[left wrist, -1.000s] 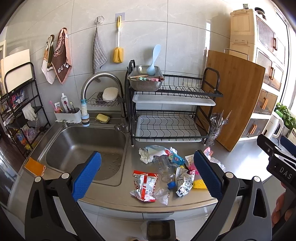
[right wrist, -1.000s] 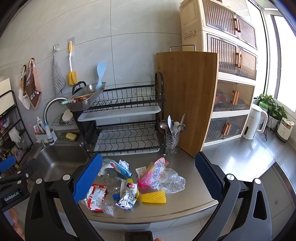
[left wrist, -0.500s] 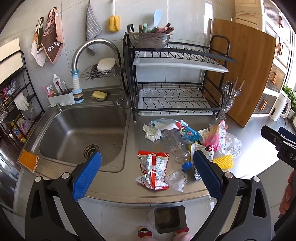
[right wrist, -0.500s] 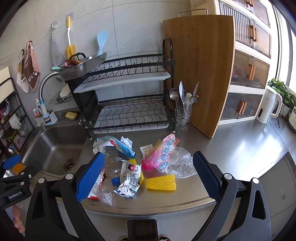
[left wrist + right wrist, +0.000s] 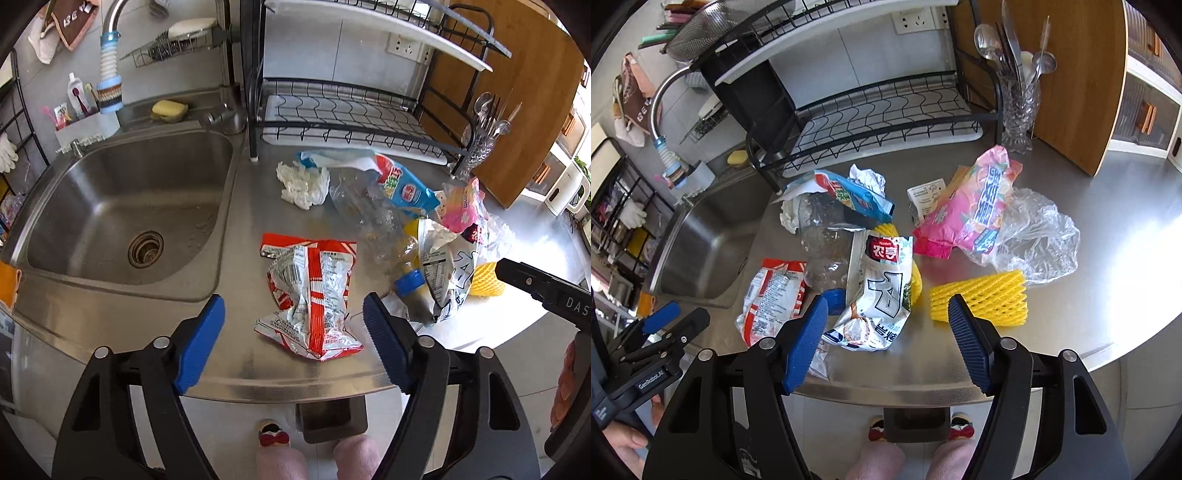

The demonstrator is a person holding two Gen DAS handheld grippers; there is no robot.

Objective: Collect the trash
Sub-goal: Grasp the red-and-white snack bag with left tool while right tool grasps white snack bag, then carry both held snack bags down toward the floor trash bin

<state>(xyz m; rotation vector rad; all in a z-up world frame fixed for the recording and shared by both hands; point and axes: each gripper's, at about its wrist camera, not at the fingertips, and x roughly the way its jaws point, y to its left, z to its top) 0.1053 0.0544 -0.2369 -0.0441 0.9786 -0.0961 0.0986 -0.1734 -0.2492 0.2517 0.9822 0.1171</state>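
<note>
Left tool (image 5: 293, 321): jaws spread and closing above the steel surface (image 5: 240, 229), with the lower end of the red-and-white snack wrapper (image 5: 312, 291) framed between the blue pads (image 5: 199, 343); whether either pad touches it cannot be told. Right tool (image 5: 888, 325): jaws spread and closing, framing the white crumpled packet (image 5: 879, 291); contact again cannot be told, and the left pad covers the packet's lower left edge.

The trash lies in one heap on the surface, between the sink (image 5: 122, 206) and the wooden board (image 5: 1071, 74), in front of the dish rack (image 5: 886, 110). A crushed clear bottle (image 5: 823, 236) with a blue cap is partly buried under the white packet and a blue packet (image 5: 857, 195). A yellow foam net (image 5: 979, 299) lies just beside a clear plastic bag (image 5: 1041, 240), which the pink packet (image 5: 967, 206) overlaps. White tissue (image 5: 303, 181) sits near the rack. Print on the packets is mostly illegible. Fisheye edges cut off the rack's upper shelf and the faucet (image 5: 110, 55).
</note>
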